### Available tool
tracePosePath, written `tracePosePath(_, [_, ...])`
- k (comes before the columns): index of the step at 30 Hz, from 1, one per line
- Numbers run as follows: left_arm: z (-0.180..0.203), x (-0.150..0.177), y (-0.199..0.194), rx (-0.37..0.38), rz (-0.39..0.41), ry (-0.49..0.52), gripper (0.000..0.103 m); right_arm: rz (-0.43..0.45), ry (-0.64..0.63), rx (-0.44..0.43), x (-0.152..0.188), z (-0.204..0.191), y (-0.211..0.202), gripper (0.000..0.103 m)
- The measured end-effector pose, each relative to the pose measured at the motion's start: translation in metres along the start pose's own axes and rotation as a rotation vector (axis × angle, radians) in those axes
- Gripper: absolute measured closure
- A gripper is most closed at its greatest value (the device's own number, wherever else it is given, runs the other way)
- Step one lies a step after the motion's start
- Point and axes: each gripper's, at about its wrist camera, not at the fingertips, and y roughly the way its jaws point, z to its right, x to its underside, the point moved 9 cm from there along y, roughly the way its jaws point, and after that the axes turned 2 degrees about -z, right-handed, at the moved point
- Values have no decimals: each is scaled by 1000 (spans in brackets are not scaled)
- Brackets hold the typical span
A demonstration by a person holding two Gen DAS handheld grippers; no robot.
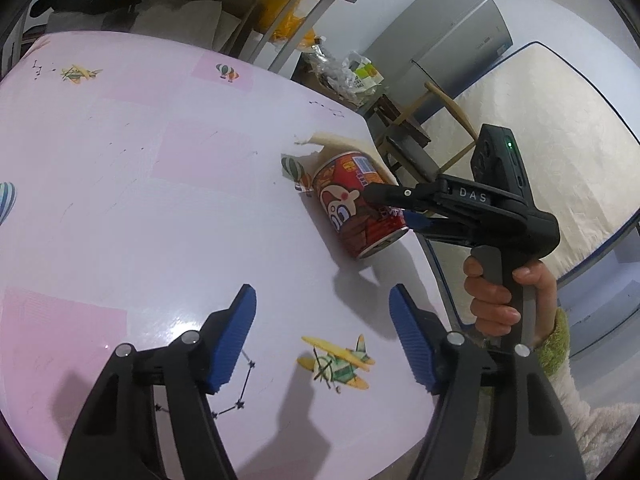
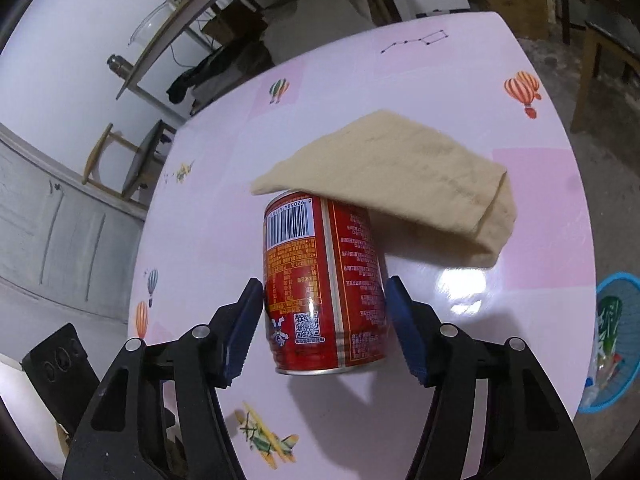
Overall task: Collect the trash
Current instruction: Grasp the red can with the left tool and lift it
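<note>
Can (image 2: 324, 284) upright between right gripper (image 2: 324, 320) pads.

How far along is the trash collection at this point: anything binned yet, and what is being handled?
Done: the blue bin beside the table already holds some wrappers. In hand: the right gripper straddles the red can lying on the table; whether its pads press is unclear. Left: lifting and binning the can. The left gripper is open and holds nothing.

- The red can (image 2: 324, 284) stands on the pink table (image 2: 460, 80), barcode and small print facing the right wrist camera, a cartoon face on its other side.
- A beige cloth (image 2: 400, 176) lies folded right behind it, one edge overlapping the can's top.
</note>
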Motion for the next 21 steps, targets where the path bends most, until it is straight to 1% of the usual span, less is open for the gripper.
tracePosePath(3, [0,10,-1,3,-15,15,38,-25,25,-26,5,-7,3,44])
tracePosePath(6, [3,19,3,0,-38,31,43,-60,58,-63,16,-15,6,44])
tracePosePath(11, [17,39,6,-27,-67,117,46,-165,108,-116,47,-21,-3,44])
tracePosePath(14, [24,49,8,-60,-77,176,51,-226,160,-172,61,-23,-4,44])
tracePosePath(16, [23,57,11,-65,-97,181,64,-258,198,-207,69,-26,-4,44])
tracePosePath(17, [22,60,13,-59,-107,173,68,-272,217,-222,73,-28,-3,44])
tracePosePath(19, [19,66,14,-29,-127,143,79,-291,235,-243,75,-30,-4,44])
tracePosePath(21, [17,65,15,-16,-129,125,84,-310,248,-263,75,-33,-3,44])
